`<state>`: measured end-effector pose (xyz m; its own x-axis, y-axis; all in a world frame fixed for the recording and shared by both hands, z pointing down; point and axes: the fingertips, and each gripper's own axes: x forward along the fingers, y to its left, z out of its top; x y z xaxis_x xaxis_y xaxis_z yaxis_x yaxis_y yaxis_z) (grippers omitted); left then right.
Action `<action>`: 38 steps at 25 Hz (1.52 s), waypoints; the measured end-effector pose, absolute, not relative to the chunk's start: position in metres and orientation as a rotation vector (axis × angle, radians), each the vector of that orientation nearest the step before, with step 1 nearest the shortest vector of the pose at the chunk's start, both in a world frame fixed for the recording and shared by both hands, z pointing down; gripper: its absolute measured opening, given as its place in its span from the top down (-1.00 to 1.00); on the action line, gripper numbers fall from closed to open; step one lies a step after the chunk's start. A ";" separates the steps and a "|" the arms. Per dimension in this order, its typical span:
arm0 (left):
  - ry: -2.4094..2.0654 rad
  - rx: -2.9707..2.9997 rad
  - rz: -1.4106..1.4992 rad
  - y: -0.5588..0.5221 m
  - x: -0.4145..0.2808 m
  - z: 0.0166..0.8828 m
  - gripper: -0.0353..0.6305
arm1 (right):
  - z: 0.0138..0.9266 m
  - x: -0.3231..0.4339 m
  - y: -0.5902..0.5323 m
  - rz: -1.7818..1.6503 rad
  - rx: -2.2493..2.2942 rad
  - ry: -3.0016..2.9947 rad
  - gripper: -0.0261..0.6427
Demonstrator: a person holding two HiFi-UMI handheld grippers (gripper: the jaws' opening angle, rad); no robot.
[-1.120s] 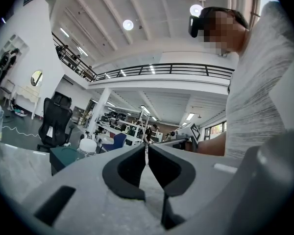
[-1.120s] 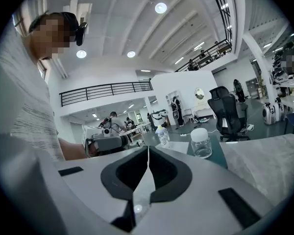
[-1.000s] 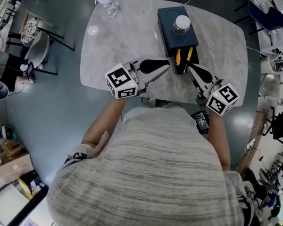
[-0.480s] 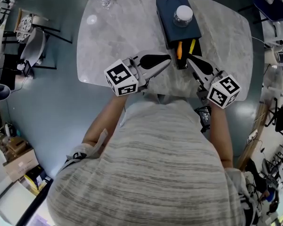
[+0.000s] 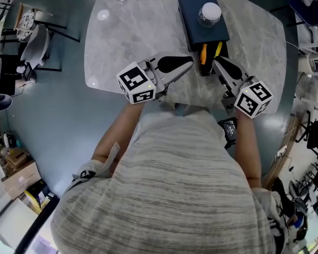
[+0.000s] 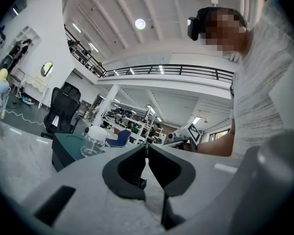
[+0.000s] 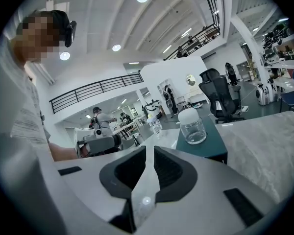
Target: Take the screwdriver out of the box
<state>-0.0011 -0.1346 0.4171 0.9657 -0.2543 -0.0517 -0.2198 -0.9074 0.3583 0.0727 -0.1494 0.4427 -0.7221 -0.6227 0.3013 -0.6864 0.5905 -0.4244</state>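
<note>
Two empty grippers near the box on the worktop
The left gripper and right gripper are both clenched on nothing, tips just beside the box's open end. The screwdriver lies in there: an orange tool or a yellow tool, I cannot tell which. A jar stands on the box.

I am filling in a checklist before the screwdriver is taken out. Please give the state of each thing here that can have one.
Box: open at its near end.
Orange-handled tool: inside the box, handle showing.
Yellow-handled tool: inside the box, handle showing.
Jar: upright on the box, lid on.
Bottle: upright, capped.
Left gripper: shut, empty.
Right gripper: shut, empty.
</note>
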 end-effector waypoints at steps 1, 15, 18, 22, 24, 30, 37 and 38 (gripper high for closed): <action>-0.346 2.758 -0.137 -0.135 -0.001 0.418 0.84 | 0.444 0.072 -0.150 0.801 1.110 -2.688 0.88; -0.375 2.736 -0.104 -0.130 0.002 0.428 0.84 | 0.474 0.075 -0.158 0.864 1.117 -2.600 0.85; -0.381 2.733 -0.107 -0.129 0.002 0.428 0.84 | 0.483 0.075 -0.158 0.883 1.114 -2.569 0.76; -0.384 2.734 -0.106 -0.128 0.003 0.427 0.84 | 0.490 0.077 -0.161 0.904 1.119 -2.547 0.68; -0.386 2.736 -0.105 -0.126 0.003 0.428 0.84 | 0.492 0.078 -0.162 0.912 1.125 -2.538 0.67; -0.393 2.734 -0.097 -0.126 0.000 0.429 0.84 | 0.505 0.080 -0.170 0.965 1.149 -2.485 0.64; -0.388 2.737 -0.089 -0.126 0.001 0.428 0.84 | 0.520 0.086 -0.179 1.009 1.202 -2.388 0.61; -0.389 2.738 -0.089 -0.127 0.001 0.427 0.84 | 0.521 0.087 -0.180 1.010 1.206 -2.376 0.59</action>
